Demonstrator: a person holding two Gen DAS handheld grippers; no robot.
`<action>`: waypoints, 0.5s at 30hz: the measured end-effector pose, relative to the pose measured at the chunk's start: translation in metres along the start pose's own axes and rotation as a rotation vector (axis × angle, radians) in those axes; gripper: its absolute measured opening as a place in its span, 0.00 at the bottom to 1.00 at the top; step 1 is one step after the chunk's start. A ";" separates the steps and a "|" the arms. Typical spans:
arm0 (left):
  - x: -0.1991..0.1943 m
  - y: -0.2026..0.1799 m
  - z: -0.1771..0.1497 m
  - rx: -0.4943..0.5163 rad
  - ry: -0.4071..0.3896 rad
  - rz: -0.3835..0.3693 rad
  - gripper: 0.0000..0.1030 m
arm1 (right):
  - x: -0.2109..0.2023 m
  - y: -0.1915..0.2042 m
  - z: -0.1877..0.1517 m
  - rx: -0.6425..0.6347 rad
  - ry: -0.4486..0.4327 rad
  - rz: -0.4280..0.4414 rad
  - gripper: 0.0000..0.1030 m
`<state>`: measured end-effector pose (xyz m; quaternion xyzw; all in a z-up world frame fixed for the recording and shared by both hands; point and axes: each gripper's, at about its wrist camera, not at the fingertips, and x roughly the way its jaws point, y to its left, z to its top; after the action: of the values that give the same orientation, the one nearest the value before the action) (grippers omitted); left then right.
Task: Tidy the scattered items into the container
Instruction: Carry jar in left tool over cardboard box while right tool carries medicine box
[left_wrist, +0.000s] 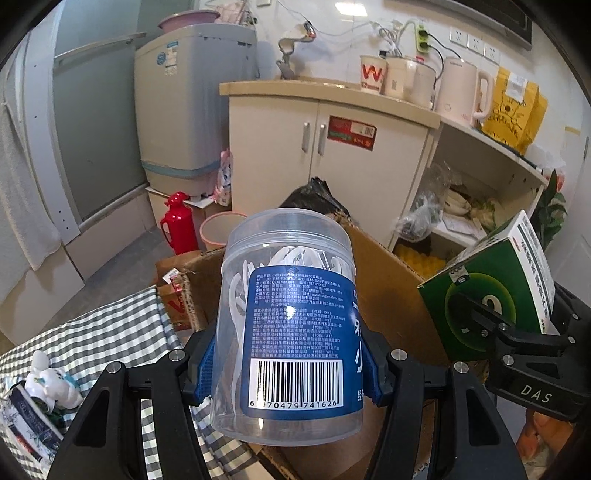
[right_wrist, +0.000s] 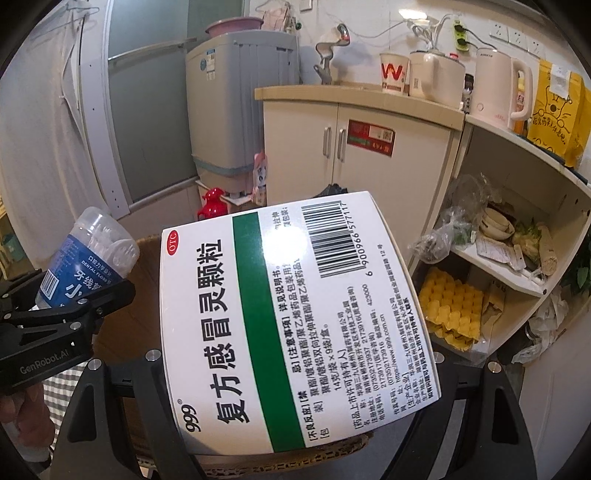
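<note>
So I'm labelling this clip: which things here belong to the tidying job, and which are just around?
Job:
- floss jar, in the left gripper
- medicine box, in the right gripper
- cardboard box

Around:
- red thermos
- kettle
- yellow bag

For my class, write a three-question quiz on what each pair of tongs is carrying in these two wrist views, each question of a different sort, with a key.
1. True or false: the left tongs grip a clear plastic jar with a blue label.
2. Multiple choice: the right tongs hold A) a red thermos, B) a white and green medicine box, C) a paper cup.
3. Fill in: behind and below both held items lies an open brown ______ box.

Key
1. True; the blue pads press on the jar's sides.
2. B
3. cardboard
</note>
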<state>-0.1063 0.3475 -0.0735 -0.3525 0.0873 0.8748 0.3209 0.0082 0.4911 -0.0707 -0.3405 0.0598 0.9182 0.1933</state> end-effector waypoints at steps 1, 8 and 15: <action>0.004 -0.001 0.000 0.006 0.012 -0.004 0.61 | 0.004 0.000 -0.001 -0.005 0.012 0.002 0.82; 0.030 -0.004 -0.002 0.046 0.090 -0.020 0.61 | 0.028 0.005 -0.005 -0.035 0.082 0.017 0.82; 0.051 -0.011 -0.004 0.092 0.146 -0.024 0.61 | 0.048 0.012 -0.012 -0.077 0.152 0.024 0.82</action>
<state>-0.1248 0.3800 -0.1098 -0.4012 0.1462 0.8379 0.3399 -0.0226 0.4927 -0.1107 -0.4158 0.0433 0.8936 0.1638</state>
